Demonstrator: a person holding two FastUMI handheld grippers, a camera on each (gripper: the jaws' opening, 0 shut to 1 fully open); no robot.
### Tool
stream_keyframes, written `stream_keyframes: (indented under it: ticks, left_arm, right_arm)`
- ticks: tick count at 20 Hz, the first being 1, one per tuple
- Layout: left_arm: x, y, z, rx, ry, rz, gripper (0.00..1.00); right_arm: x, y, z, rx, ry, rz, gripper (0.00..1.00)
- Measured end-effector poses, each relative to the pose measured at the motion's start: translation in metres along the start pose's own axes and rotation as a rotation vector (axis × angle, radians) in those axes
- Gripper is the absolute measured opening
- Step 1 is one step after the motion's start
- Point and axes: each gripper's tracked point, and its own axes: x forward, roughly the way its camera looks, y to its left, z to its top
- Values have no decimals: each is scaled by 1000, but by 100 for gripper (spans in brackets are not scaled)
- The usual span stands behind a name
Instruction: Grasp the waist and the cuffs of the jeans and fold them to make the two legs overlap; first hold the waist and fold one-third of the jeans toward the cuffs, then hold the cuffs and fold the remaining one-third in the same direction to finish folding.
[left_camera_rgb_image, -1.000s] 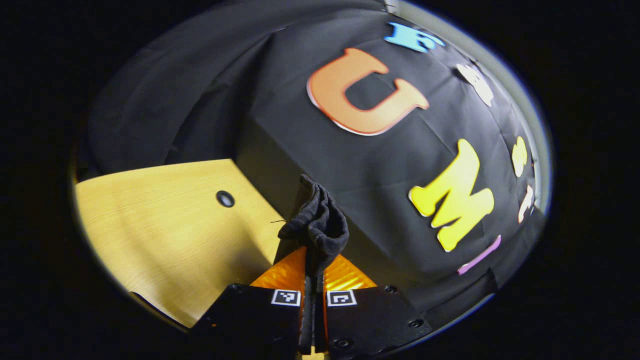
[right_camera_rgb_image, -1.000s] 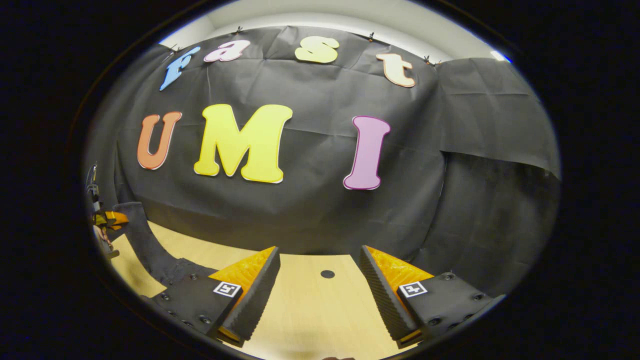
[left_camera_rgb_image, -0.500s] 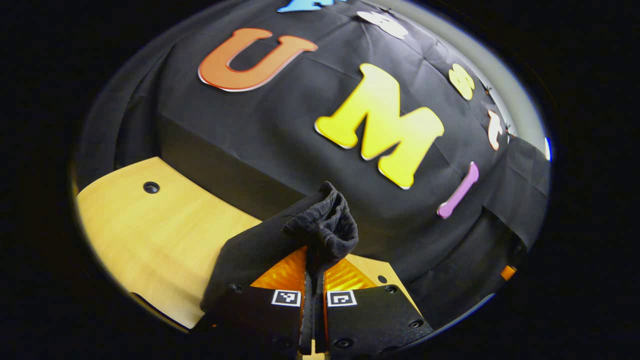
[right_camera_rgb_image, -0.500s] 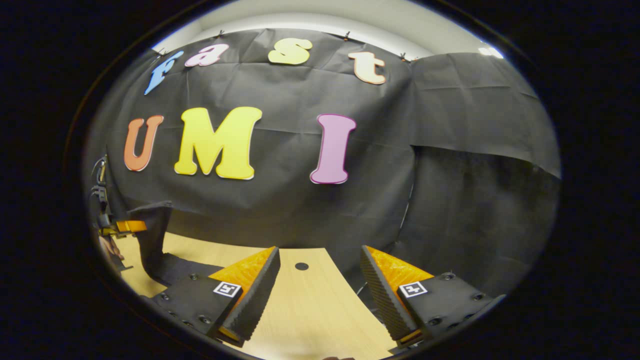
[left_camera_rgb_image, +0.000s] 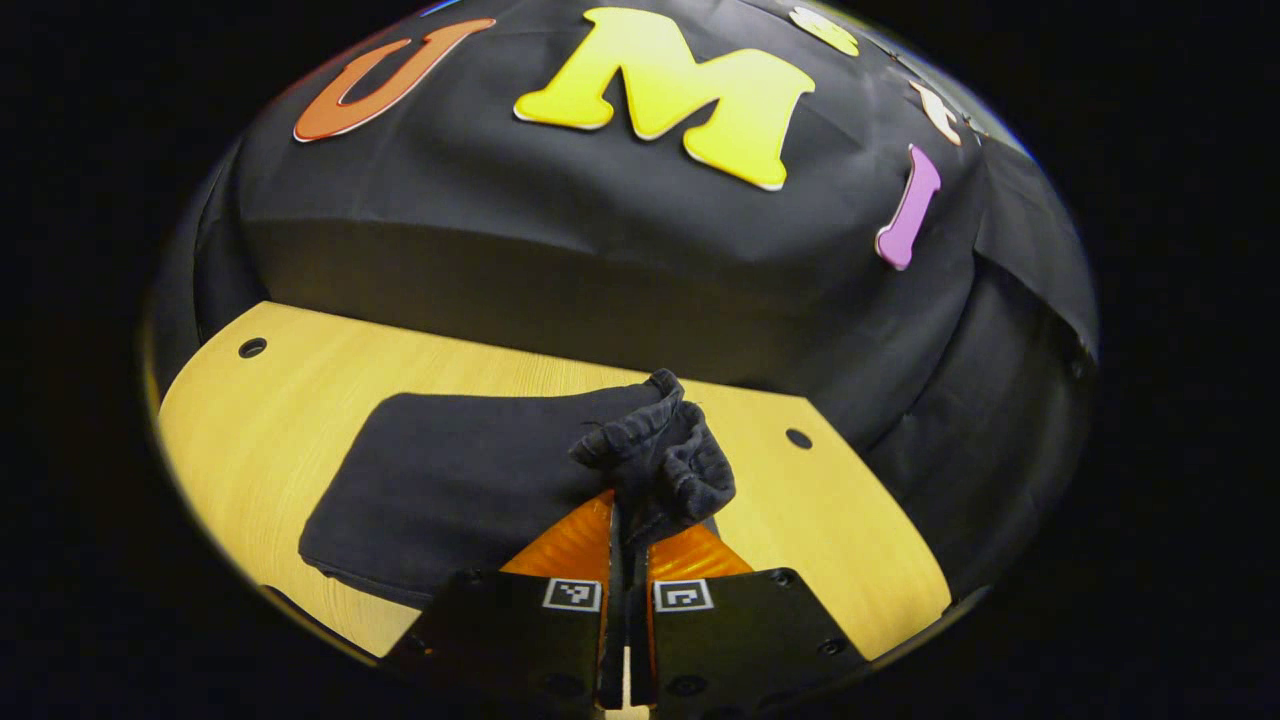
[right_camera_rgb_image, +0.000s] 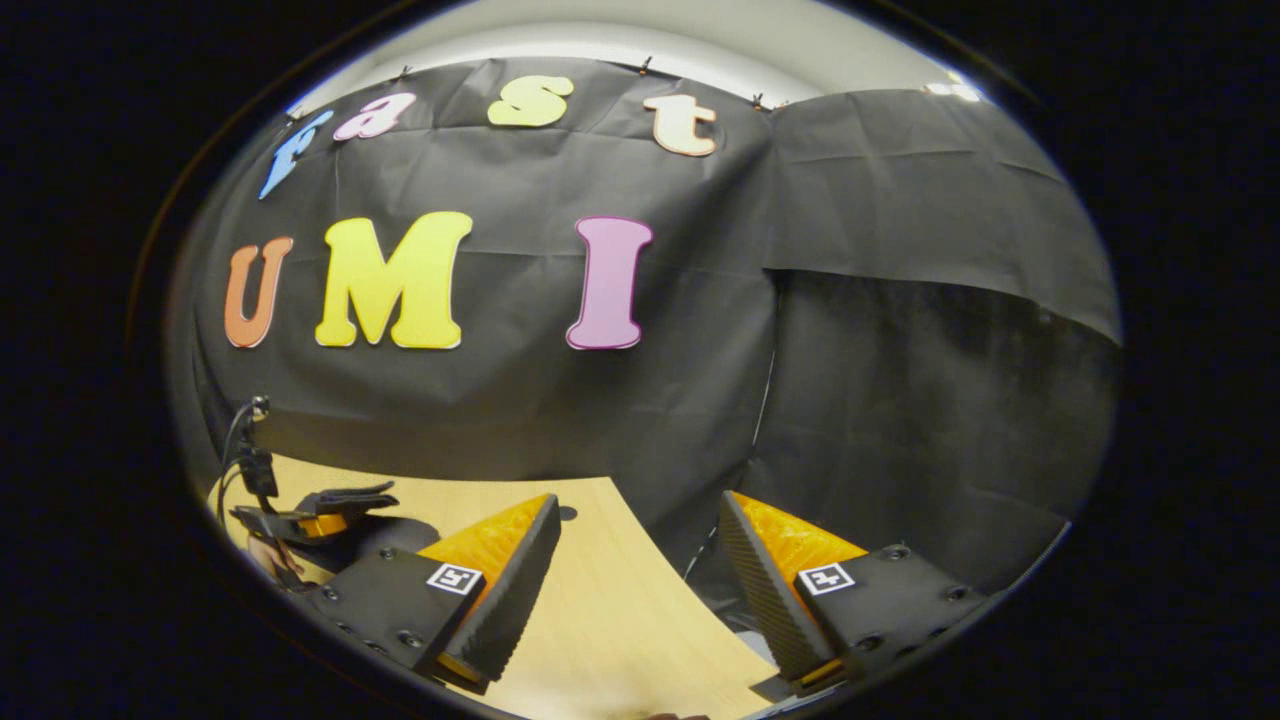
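Observation:
The black jeans (left_camera_rgb_image: 450, 480) lie folded as a flat slab on the wooden table (left_camera_rgb_image: 830, 530) in the left gripper view. My left gripper (left_camera_rgb_image: 628, 515) is shut on a bunched end of the jeans (left_camera_rgb_image: 660, 455), low over the slab's right edge. In the right gripper view my right gripper (right_camera_rgb_image: 640, 560) stands open above the table (right_camera_rgb_image: 610, 620) with nothing between its fingers. Far left in that view the left gripper (right_camera_rgb_image: 315, 520) holds dark cloth (right_camera_rgb_image: 345, 497) just above the table.
Round holes mark the tabletop (left_camera_rgb_image: 252, 347) (left_camera_rgb_image: 798, 438) (right_camera_rgb_image: 567, 513). The black booth wall (right_camera_rgb_image: 700, 380) rises right behind the table's far edge. The table's right edge (right_camera_rgb_image: 680, 590) curves close to my right gripper.
My left gripper has swung right and down with the bunched cloth, laying the jeans flat on the table. The right gripper view has drifted rightward; its jaws stay open.

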Motion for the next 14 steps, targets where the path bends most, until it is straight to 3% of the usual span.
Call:
stream_keyframes:
  ticks: [3, 4, 6, 8, 9, 11, 12, 14]
  left_arm:
    - [9, -6, -20, 17, 36, -24, 6]
    - [13, -8, -26, 10, 48, -42, 0]
    - [10, -7, -32, 8, 64, -27, 40]
    - [5, -7, -27, 66, 40, -6, 41]
    - [1, -8, -18, 170, 12, 3, 26]
    - [-11, -19, 5, 372, -84, -3, 74]
    - [-23, -31, 13, 421, -112, -23, 98]
    - [-34, -48, 24, 430, -142, -52, 100]
  right_arm:
    - [0, -5, -2, 12, 7, -9, 98]
    - [0, -5, -3, 17, 9, -7, 98]
    - [2, -2, -6, 20, 12, 0, 99]
    - [2, 3, -9, 11, 14, 11, 99]
    - [3, 4, -12, 7, 22, 17, 99]
    - [4, 9, -13, 13, 27, 32, 99]
    - [6, 12, -13, 20, 27, 40, 99]
    - [10, 19, -12, 36, 21, 61, 98]
